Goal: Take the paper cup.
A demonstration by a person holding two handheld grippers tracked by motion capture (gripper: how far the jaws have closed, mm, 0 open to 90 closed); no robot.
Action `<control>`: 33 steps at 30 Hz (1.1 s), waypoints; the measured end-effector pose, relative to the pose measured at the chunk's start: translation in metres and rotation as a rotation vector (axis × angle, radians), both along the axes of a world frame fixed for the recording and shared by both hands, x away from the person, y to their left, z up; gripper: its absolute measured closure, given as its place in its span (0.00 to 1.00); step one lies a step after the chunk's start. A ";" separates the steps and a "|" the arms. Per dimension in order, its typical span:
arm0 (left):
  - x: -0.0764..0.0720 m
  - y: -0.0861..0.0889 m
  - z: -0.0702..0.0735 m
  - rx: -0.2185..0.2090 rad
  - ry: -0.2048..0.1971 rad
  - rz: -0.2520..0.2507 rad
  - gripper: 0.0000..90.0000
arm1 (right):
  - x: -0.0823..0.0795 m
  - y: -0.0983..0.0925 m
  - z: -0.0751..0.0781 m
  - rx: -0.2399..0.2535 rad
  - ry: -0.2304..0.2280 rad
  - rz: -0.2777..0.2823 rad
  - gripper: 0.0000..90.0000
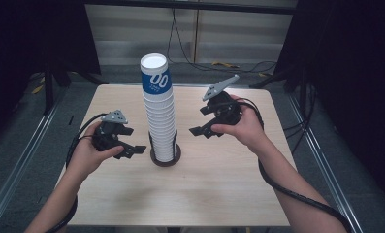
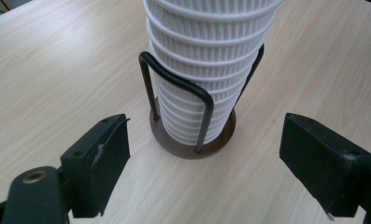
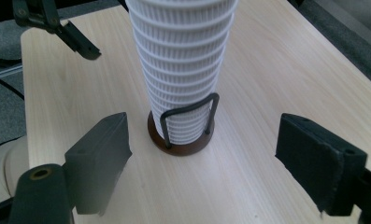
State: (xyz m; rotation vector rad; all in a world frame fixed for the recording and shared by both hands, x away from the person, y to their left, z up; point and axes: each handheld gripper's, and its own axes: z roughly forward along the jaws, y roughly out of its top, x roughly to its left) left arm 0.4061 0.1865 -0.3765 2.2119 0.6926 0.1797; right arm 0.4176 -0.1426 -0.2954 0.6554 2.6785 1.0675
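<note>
i hold my left gripper (image 1: pixel 132 141) and right gripper (image 1: pixel 203 121), jaws spread wide and grasping nothing, on either side of the paper cup stack (image 1: pixel 158 111) standing in its wire holder (image 1: pixel 165 156).

A pale wooden surface (image 1: pixel 219 194) is seen; a round dark holder base (image 1: pixel 165 159) is set on it, between both grippers.

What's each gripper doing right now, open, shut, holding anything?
Left gripper: open, holding nothing, beside the cup stack.
Right gripper: open, holding nothing, on the stack's other side.
</note>
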 end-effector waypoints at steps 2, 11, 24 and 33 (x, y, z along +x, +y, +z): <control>0.001 -0.001 0.002 -0.006 -0.003 -0.002 0.18 | 0.001 0.004 0.006 -0.001 -0.005 0.007 0.18; 0.005 -0.004 0.018 -0.024 -0.011 -0.005 0.18 | 0.005 0.018 0.027 -0.009 -0.021 0.040 0.18; 0.013 -0.006 0.031 -0.051 -0.020 0.008 0.18 | 0.015 0.035 0.050 0.029 -0.024 0.047 0.17; 0.017 -0.008 0.031 -0.047 -0.020 0.002 0.18 | 0.020 0.044 0.057 0.074 -0.023 0.053 0.16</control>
